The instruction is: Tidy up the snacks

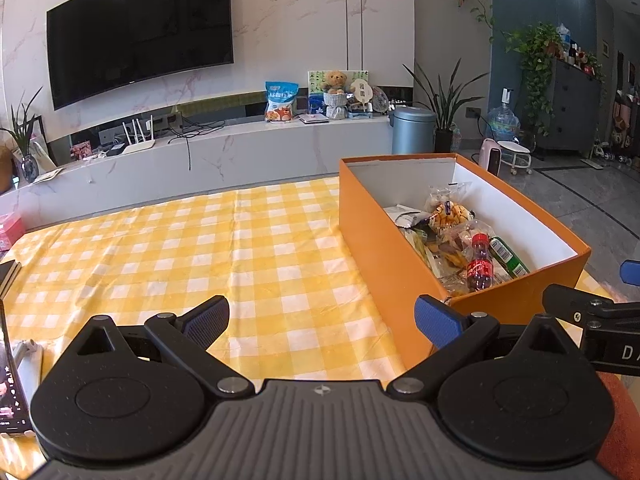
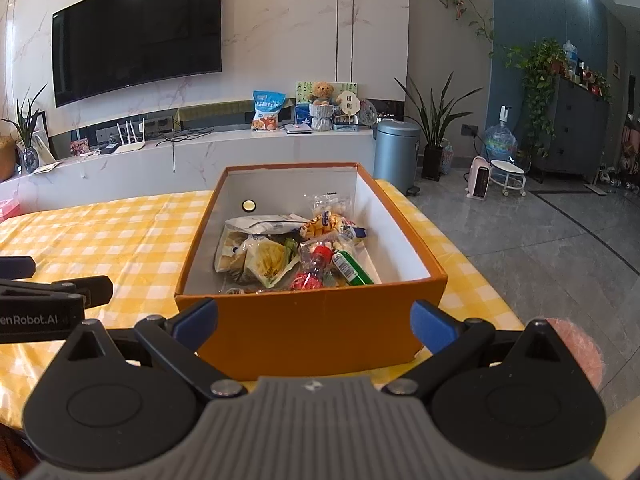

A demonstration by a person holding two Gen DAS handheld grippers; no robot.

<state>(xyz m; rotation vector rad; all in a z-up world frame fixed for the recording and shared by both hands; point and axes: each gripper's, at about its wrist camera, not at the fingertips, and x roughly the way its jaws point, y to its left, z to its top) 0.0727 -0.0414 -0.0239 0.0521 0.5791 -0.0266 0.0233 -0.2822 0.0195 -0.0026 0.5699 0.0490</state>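
Observation:
An orange box (image 2: 312, 332) with a white inside stands on the yellow checked tablecloth (image 1: 200, 248). In it lie several snack packets (image 2: 264, 256), a small red-capped cola bottle (image 2: 314, 266) and a green bottle (image 2: 352, 268). My right gripper (image 2: 314, 320) is open, empty, low in front of the box's near wall. My left gripper (image 1: 322, 320) is open and empty over the cloth, left of the orange box (image 1: 384, 248), where the cola bottle (image 1: 480, 264) shows. The right gripper (image 1: 592, 312) enters the left wrist view at the right edge.
A phone (image 1: 10, 380) and a dark book (image 1: 8, 276) lie at the table's left edge. Behind the table runs a marble TV bench (image 2: 200, 160) with a snack bag (image 2: 267, 114) and a teddy bear (image 2: 322, 94). A grey bin (image 2: 396, 156) stands on the floor.

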